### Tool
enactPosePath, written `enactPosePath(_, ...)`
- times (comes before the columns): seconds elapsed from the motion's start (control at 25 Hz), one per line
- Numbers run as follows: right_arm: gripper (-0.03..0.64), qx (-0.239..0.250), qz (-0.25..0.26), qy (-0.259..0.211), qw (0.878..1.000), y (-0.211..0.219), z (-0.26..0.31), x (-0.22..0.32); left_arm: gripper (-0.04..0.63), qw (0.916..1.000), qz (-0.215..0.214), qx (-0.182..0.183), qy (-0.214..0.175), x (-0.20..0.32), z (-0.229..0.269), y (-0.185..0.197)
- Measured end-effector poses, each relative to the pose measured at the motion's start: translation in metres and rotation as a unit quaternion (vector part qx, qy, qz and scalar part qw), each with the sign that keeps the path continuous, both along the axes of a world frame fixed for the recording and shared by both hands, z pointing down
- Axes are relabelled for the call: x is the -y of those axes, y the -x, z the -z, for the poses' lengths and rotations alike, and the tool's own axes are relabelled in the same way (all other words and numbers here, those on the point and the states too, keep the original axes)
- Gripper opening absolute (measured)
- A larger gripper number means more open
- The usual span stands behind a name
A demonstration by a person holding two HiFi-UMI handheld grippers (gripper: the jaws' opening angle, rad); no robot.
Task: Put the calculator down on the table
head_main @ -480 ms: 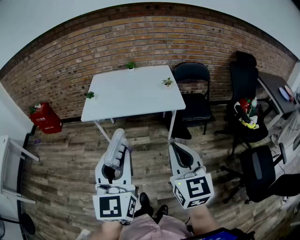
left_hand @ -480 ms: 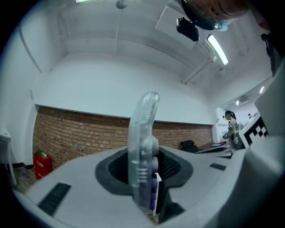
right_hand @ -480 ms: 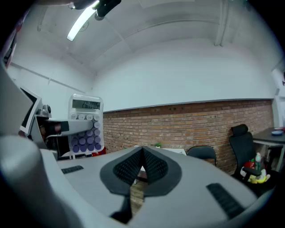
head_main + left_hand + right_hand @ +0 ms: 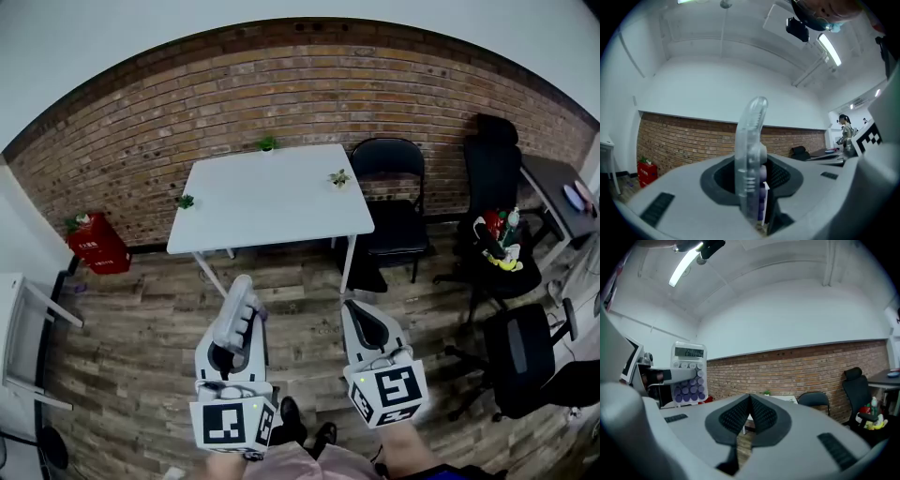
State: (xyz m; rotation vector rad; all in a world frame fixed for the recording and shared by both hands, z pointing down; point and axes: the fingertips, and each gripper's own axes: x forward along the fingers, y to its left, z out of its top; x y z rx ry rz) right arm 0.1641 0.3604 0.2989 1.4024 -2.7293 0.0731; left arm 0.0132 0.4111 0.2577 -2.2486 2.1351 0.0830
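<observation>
While the pale, clear-cased calculator with round purple keys hangs well clear of the white square table: the step in hand, as I judge it, is the carry toward the drop-off; the set-down is not yet begun.
Calculator: upright and edge-on at the centre of the left gripper view, its lower end between the jaws.
Left gripper: the left gripper, lower centre-left of the head view, is clamped on the calculator and held level.
Right gripper: the right gripper has its jaws pressed together on nothing.
Table: upper centre of the head view, well apart from both grippers, bare but for three small potted plants near its edges.
Next move: probably close in on the table, lower the calculator onto a bare patch away from the plants, then loosen the grip.
</observation>
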Motion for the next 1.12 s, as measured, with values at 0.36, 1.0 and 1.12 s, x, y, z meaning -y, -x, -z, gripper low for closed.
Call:
enactPosePath(0.36,0.064,-0.006,0.041,0.002,0.999,0.017,-0.008,0.03,0.135,1.0,0.004,-0.007,0.006,0.031,-0.008,0.006)
enactPosePath(1.0,0.066,-0.023,0.02,0.0,1.0,0.12,-0.023,0.233,0.135,0.9997,-0.014,-0.02,0.007,0.235,-0.026,0.11)
enactPosePath(1.12,0.066,-0.025,0.012,-0.009,1.0,0.134,-0.016,0.261,0.135,0.9996,-0.021,-0.019,0.0,0.265,-0.021,0.126)
